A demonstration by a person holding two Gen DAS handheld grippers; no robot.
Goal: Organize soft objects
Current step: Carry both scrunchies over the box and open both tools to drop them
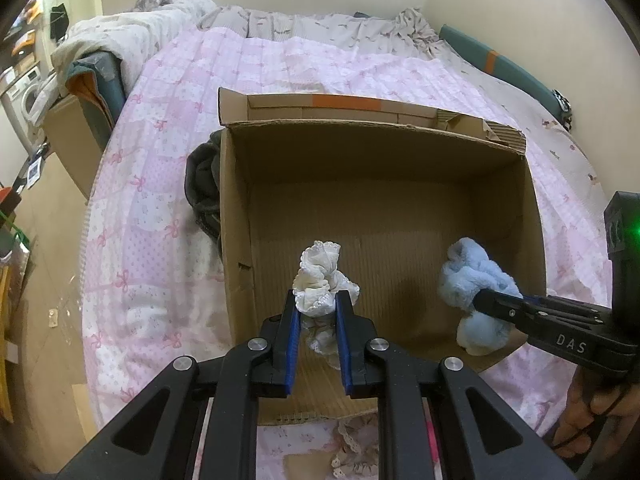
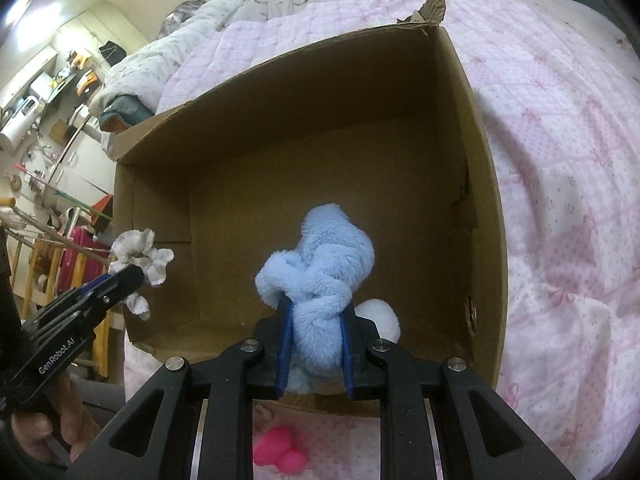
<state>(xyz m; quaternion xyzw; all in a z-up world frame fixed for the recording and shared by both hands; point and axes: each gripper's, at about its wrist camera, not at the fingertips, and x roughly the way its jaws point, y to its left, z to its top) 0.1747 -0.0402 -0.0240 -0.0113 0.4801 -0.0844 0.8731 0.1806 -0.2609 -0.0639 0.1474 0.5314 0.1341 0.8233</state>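
Note:
An open cardboard box (image 1: 236,216) sits on a pink quilted bed; it also shows in the right wrist view (image 2: 486,208). My left gripper (image 1: 316,300) is shut on a white lace scrunchie (image 1: 320,276) and holds it over the box's near left part; it also shows in the right wrist view (image 2: 138,258). My right gripper (image 2: 316,306) is shut on a fluffy light blue scrunchie (image 2: 320,256) over the box's near right part. From the left wrist view the blue scrunchie (image 1: 468,276) hangs in the right gripper (image 1: 486,298).
A dark grey garment (image 1: 202,184) lies against the box's left outer wall. A lace item (image 1: 354,440) and a pink fluffy item (image 2: 280,452) lie on the quilt (image 1: 160,200) in front of the box. Rumpled bedding (image 1: 120,40) lies at the far end.

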